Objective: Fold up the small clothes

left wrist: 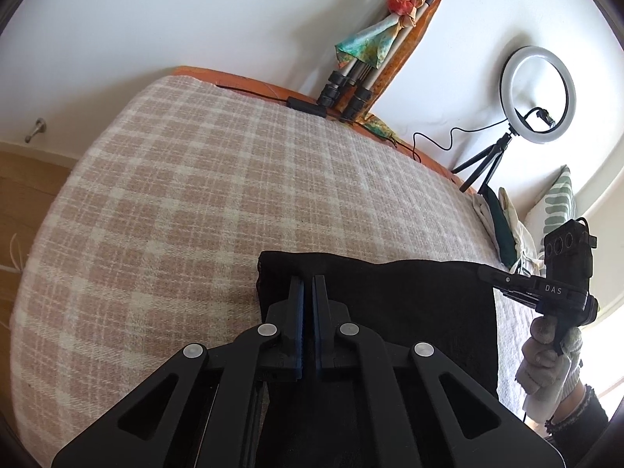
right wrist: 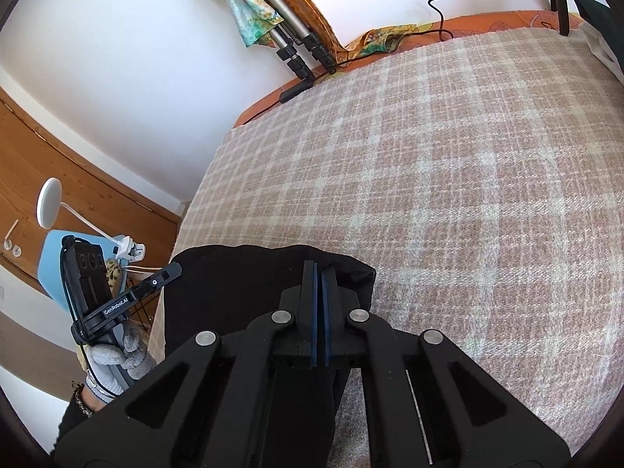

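A black garment hangs stretched between my two grippers above the pink-and-cream checked blanket. My left gripper is shut on its top edge near the left corner. My right gripper is shut on the top edge near the right corner of the garment. The right gripper also shows in the left wrist view, pinching the far corner. The left gripper shows in the right wrist view at the other corner. The lower part of the garment is hidden behind the grippers.
The blanket covers a bed with an orange sheet edge. Tripod legs with scarves and a cable lie at the far edge. A ring light and pillows stand at the right. A blue chair and white lamp are left of the bed.
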A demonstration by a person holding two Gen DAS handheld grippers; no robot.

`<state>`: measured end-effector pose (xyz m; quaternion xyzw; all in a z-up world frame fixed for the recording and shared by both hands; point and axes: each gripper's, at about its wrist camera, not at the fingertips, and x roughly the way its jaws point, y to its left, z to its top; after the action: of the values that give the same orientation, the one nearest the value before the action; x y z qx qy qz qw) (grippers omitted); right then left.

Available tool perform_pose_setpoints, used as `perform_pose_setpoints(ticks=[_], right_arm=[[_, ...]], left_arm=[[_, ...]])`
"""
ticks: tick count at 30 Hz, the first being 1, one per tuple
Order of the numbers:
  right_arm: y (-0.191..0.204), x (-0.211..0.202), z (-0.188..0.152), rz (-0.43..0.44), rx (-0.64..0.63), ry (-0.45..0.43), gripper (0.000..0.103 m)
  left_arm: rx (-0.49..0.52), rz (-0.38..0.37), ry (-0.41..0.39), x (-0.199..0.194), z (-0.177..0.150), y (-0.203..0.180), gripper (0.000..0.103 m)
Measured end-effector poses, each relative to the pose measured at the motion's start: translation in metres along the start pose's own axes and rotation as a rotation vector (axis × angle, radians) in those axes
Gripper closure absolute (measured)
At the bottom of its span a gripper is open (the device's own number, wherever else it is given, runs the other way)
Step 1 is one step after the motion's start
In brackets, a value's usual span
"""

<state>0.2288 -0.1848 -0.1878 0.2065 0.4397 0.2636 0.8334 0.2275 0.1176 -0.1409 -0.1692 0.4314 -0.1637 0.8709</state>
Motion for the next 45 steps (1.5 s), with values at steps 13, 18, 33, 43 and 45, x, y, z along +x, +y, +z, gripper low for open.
perform_pose_setpoints(ticks=[13, 18, 33, 43, 45], right_arm=[[-0.004, 0.023, 0.018, -0.141, 0.027, 0.002, 0.099], [0.017, 0.008, 0.017, -0.228, -0.05, -0.056, 0.099], [0.022, 0.025, -0.015, -0.205, -0.107, 0.097, 0.098], [-0.008, -0.026, -0.007, -0.074, 0.008, 0.01, 0.039], [-0.016, -0.028, -0.008, -0.042, 0.037, 0.01, 0.039]], left_arm=[[0.013, 0.164, -0.048, 0.009, 0.016, 0.006, 0.093], [0.012, 0.129, -0.099, -0.01, 0.019, 0.009, 0.093], [0.079, 0.242, 0.04, 0.019, -0.003, 0.005, 0.093], [-0.062, 0.116, 0.049, -0.042, -0.036, 0.032, 0.057], [-0.124, 0.08, 0.076, -0.047, -0.047, 0.038, 0.057]])
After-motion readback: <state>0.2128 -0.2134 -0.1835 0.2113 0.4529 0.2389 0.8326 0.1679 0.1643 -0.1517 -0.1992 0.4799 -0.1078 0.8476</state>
